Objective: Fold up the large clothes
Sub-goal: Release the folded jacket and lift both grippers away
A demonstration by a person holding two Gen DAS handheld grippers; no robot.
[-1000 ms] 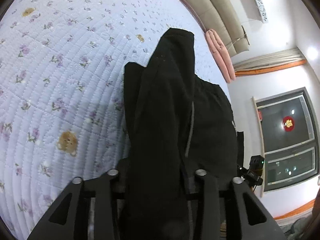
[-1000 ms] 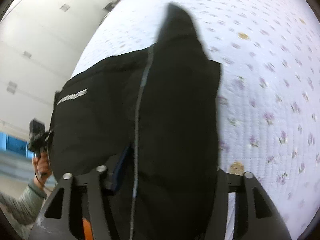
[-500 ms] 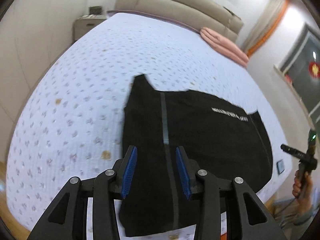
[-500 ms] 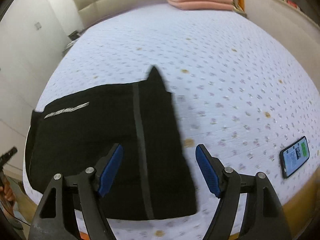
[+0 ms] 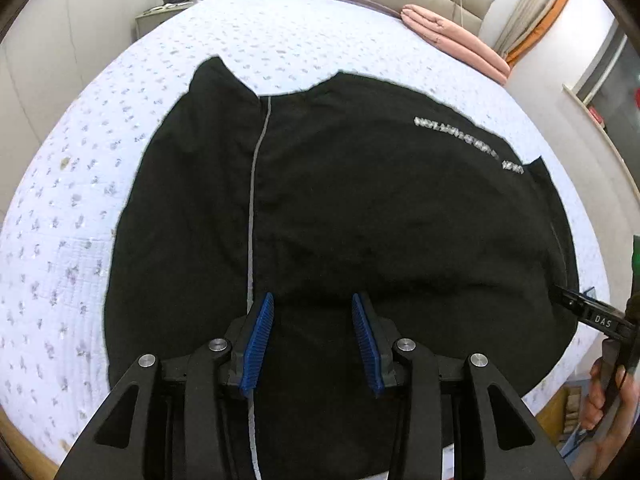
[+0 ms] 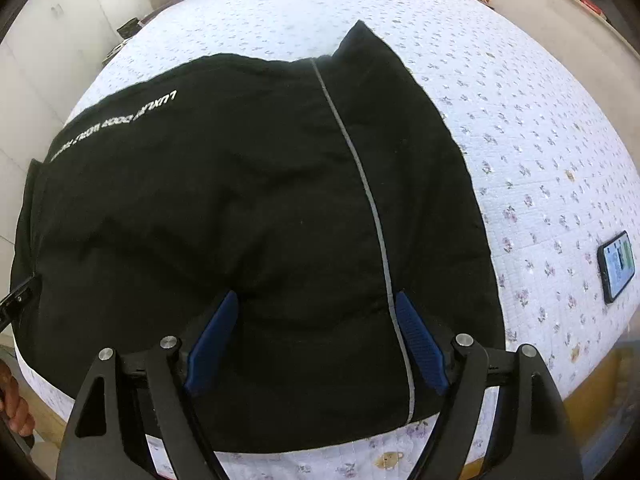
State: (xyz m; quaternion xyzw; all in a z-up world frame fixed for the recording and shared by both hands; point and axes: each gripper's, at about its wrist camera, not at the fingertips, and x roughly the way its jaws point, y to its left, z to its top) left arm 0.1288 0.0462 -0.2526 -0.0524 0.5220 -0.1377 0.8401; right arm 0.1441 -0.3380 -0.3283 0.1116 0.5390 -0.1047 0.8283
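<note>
Black cloth fills the middle of both views: the garment [image 5: 360, 208] lies flat on the quilt [image 5: 60, 240], already folded at least once, with a grey stripe [image 5: 252, 208] running down left of centre in the left view and white lettering [image 5: 460, 138] toward the upper right. At the lower centre the left gripper [image 5: 312, 336] hangs over the near hem with its blue pads [image 5: 258, 344] spread and nothing between them. At the far right edge the other gripper's handle shows, held in a hand.

In the right view the lettering [image 6: 116, 124] sits upper left, the stripe [image 6: 368, 208] right of centre, and the right gripper [image 6: 316, 336] at lower centre is likewise spread wide and empty, its pads just above the cloth. A phone [image 6: 616, 266] lies on the quilt at the right edge; folded pink bedding [image 5: 456, 40] lies at the top of the bed.

The step in hand looks like taking a fresh hold for the next fold. To do it well, each gripper should pinch all layers at the near edge, well apart from each other, then lift together so the fold line stays straight and the stripe does not skew. Thick layers may slip from the pads.

No containers are in view.
</note>
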